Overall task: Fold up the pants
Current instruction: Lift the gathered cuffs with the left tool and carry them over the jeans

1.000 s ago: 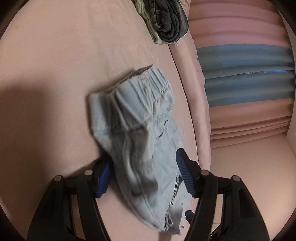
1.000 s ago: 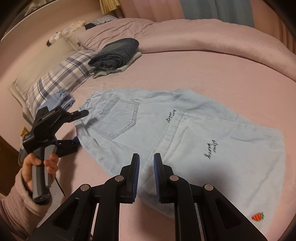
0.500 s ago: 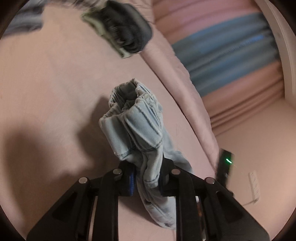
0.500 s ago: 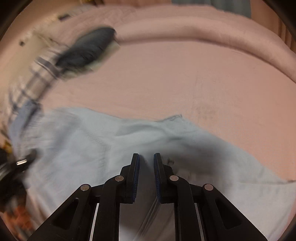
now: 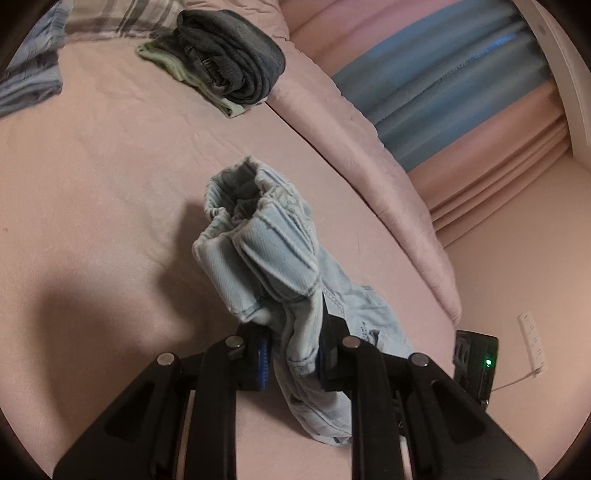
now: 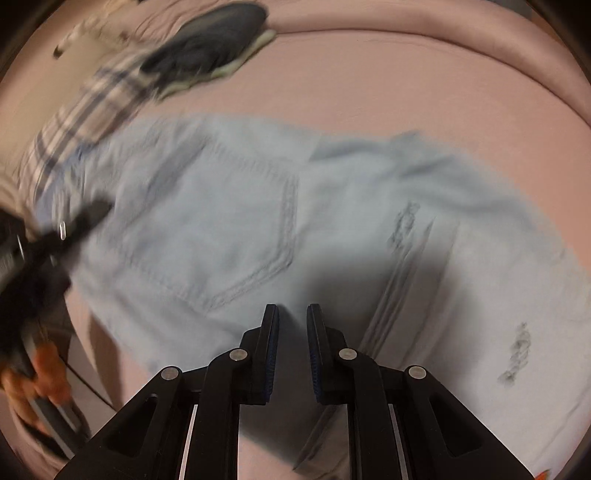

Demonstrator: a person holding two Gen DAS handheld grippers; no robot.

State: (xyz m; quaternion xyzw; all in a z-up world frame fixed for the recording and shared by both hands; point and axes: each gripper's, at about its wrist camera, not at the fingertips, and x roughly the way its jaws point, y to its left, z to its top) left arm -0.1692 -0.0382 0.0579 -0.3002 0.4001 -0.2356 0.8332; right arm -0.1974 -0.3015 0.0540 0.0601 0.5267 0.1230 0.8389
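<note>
In the left wrist view, the left hand-held gripper [image 5: 291, 354] is clamped on a bunched corner of the light blue denim pants [image 5: 266, 251], the waistband end, which stands up in a crumpled roll above the pink bed [image 5: 103, 177]; its jaws closed on the cloth within the last second, and the fabric sits pinched between the blue pads. More denim trails down and to the right behind the fingers. Farther up the bed lies a folded dark grey garment [image 5: 229, 62] on a pale one, near a plaid pillow [image 5: 122, 18]. In the right wrist view, which is motion-blurred, the right hand-held gripper [image 6: 292, 350] hangs over the pants [image 6: 258, 221] spread flat on the bed [image 6: 369, 85], back pocket facing up. Its jaws stand narrow with nothing between them. At the left edge a hand [image 6: 33, 384] holds the other gripper at the waistband.
</note>
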